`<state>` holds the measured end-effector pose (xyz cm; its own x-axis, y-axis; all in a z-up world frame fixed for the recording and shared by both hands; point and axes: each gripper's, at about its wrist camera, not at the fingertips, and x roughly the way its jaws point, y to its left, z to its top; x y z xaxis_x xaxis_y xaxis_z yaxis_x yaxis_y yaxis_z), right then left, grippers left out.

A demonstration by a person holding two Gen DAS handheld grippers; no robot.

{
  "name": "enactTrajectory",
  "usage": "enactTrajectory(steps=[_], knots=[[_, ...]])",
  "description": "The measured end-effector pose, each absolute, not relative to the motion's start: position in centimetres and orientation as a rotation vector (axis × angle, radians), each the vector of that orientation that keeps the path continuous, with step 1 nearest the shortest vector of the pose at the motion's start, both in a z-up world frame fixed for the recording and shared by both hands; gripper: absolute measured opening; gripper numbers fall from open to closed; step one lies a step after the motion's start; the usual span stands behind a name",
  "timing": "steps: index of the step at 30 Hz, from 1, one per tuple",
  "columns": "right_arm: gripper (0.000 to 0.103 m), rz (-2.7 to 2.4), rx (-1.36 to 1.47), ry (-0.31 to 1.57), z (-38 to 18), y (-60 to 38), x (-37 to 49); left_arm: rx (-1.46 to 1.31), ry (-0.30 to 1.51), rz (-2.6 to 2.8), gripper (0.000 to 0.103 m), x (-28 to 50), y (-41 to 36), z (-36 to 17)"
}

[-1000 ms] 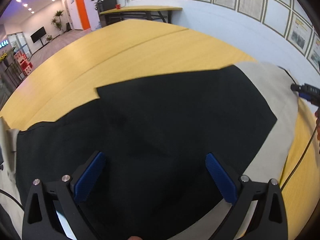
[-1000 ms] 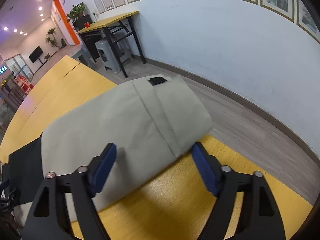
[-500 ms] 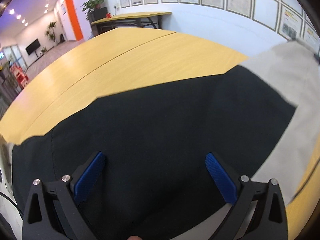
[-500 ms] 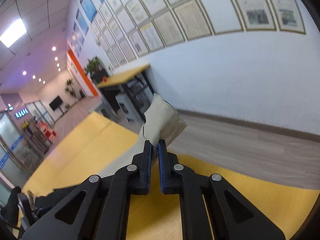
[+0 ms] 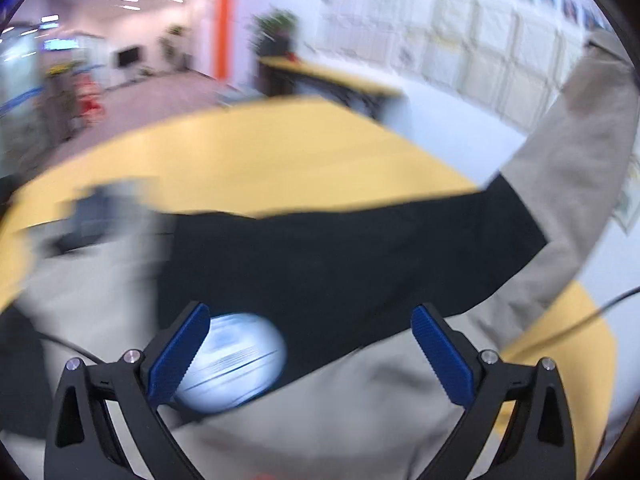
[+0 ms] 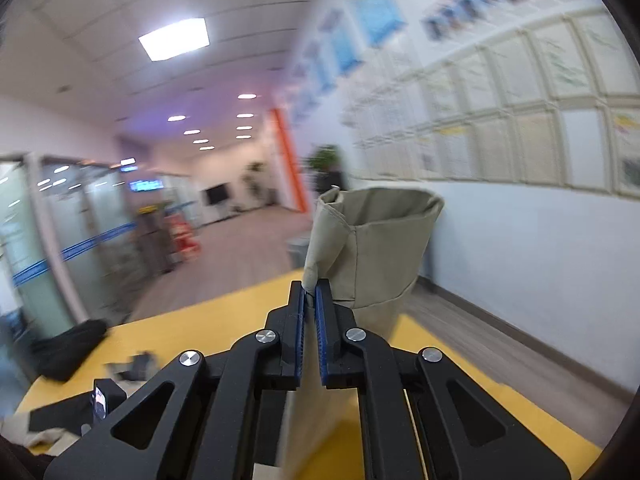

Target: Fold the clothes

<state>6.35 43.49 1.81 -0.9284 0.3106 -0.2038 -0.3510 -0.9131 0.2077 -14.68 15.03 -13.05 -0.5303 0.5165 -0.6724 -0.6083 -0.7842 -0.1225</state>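
A beige and black garment (image 5: 328, 264) lies on the yellow table (image 5: 256, 160). My left gripper (image 5: 310, 348) is open above it, blue pads wide apart, holding nothing. A white round label (image 5: 236, 356) shows on the black part between the pads. My right gripper (image 6: 310, 292) is shut on the garment's beige end (image 6: 376, 248) and holds it up off the table. That lifted beige end also shows at the upper right of the left wrist view (image 5: 576, 128). The left wrist view is blurred.
A black bundle (image 6: 68, 348) and small dark items (image 6: 136, 364) lie at the table's far left. A cable (image 5: 576, 324) crosses the table's right side. A white wall with framed sheets (image 6: 520, 136) stands beyond the table's edge.
My right gripper has raised the beige end higher. My left gripper has stayed open and moved over the garment; the white label has come into view.
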Motion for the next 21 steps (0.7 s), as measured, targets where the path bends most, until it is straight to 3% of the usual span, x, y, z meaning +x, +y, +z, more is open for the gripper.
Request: enactTrajectory(steps=[6, 12, 17, 21], knots=[[0.005, 3.145, -0.403, 0.260, 0.3, 27.8, -6.7, -0.871, 0.002, 2.697, 0.103, -12.0, -9.7, 0.6], [0.005, 3.330, -0.828, 0.225, -11.5, 11.0, -17.3, -0.866, 0.064, 2.977, 0.103, -7.5, -27.3, 9.5], [0.005, 3.339, -1.218, 0.045, -22.7, -0.5, -22.6, -0.946, 0.060, 3.016, 0.103, -5.8, -35.8, 9.5], [0.005, 3.303, -1.366, -0.191, -27.3, -5.5, -23.7, -0.994, -0.018, 2.937, 0.103, -6.5, -37.5, 6.0]])
